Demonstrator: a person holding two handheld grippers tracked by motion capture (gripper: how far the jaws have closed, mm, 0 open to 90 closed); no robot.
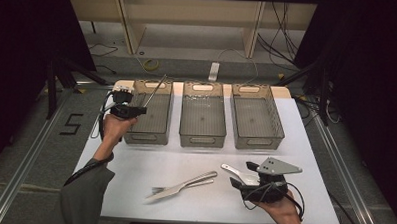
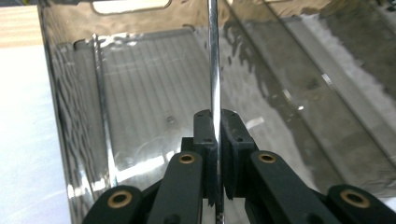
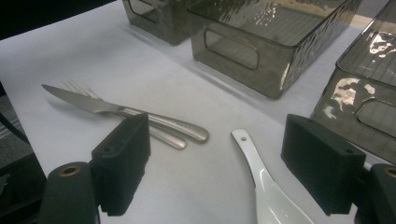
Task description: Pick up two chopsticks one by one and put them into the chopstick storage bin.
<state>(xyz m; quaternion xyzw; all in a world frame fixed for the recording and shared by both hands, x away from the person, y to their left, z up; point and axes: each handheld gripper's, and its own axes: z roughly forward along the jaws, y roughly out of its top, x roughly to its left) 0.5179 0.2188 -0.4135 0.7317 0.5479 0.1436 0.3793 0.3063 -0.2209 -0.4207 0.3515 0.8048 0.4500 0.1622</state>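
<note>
My left gripper [image 1: 136, 110] is shut on a thin shiny metal rod [image 1: 156, 88], held over the near-left part of the left smoky plastic bin [image 1: 145, 138]. In the left gripper view the rod [image 2: 213, 56] runs straight up from between the closed jaws of that gripper [image 2: 217, 121], above the bin's ribbed floor [image 2: 140, 93]. My right gripper [image 1: 243, 174] rests low at the front right of the table, open. A white ceramic spoon [image 3: 266, 186] lies on the table between its spread pads [image 3: 123, 154]. The knife [image 3: 93, 103] and fork [image 3: 77, 86] lie side by side to the spoon's left.
Three smoky bins stand in a row at the back of the white table top [image 1: 134, 165]: left, middle [image 1: 202, 140] and right [image 1: 258, 141]. The middle and right bins look empty. Knife [image 1: 194, 181] and fork [image 1: 156, 190] lie at the front centre.
</note>
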